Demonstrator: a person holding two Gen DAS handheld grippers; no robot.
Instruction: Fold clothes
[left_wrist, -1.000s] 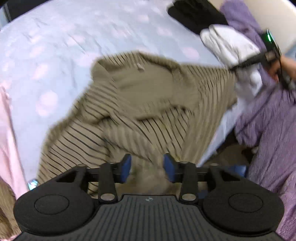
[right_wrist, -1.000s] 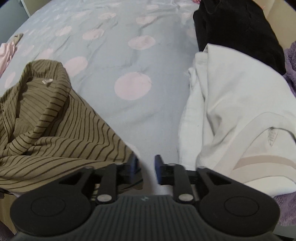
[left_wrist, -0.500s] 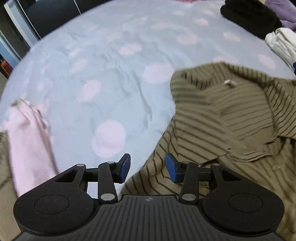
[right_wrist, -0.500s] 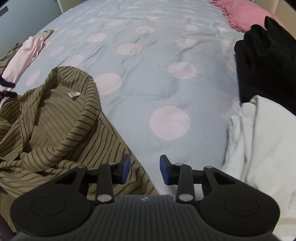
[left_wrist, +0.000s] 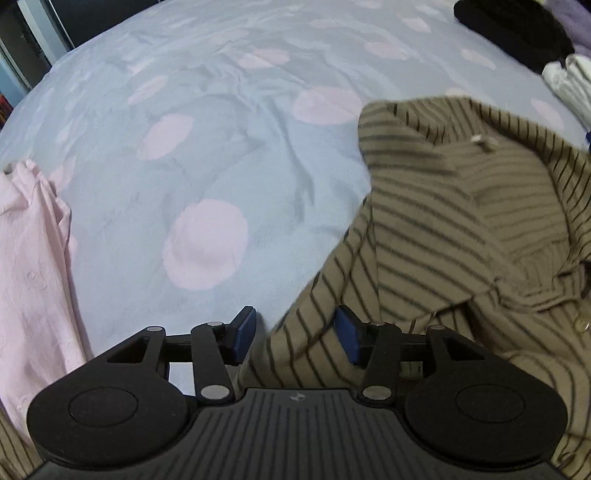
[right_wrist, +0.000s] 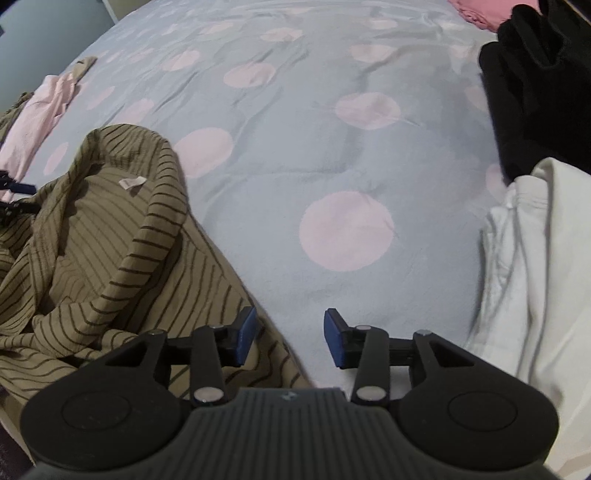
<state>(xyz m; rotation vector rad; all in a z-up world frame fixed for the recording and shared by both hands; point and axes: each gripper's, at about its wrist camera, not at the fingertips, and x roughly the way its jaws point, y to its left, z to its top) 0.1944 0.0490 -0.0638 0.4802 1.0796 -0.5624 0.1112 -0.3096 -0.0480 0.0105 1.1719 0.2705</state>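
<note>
The left gripper (left_wrist: 295, 334) points steeply down at the bed, and its jaws are opening. The edge of the striped shirt (left_wrist: 461, 229) lies under the gap between the blue pads (left_wrist: 345, 338), but the pads do not press on the cloth. The right gripper (right_wrist: 290, 336) also points down and its jaws are opening too. Between them is only the bedspread (right_wrist: 332, 147); the shirt's border runs just beside the left pad.

The striped shirt — olive-brown with thin dark stripes — lies crumpled on the near part of the bed, between the two grippers. In the right wrist view its collar (right_wrist: 159, 221) curves in an arc toward the far side of the bed, and the body of the shirt falls back toward the near edge, so its long axis goes roughly from near to far, though the folds make this uncertain. Inside the collar sits a small white label (right_wrist: 133, 182); any writing on it is too small to read. A button (left_wrist: 583, 325) shows at the shirt's right side in the left wrist view.

The bedspread is pale blue with pink dots. A pink garment (left_wrist: 33, 280) lies to the left, well apart from the shirt. To the right lie a white garment (right_wrist: 535, 277) and, beyond it, a black garment (right_wrist: 535, 85).
</note>
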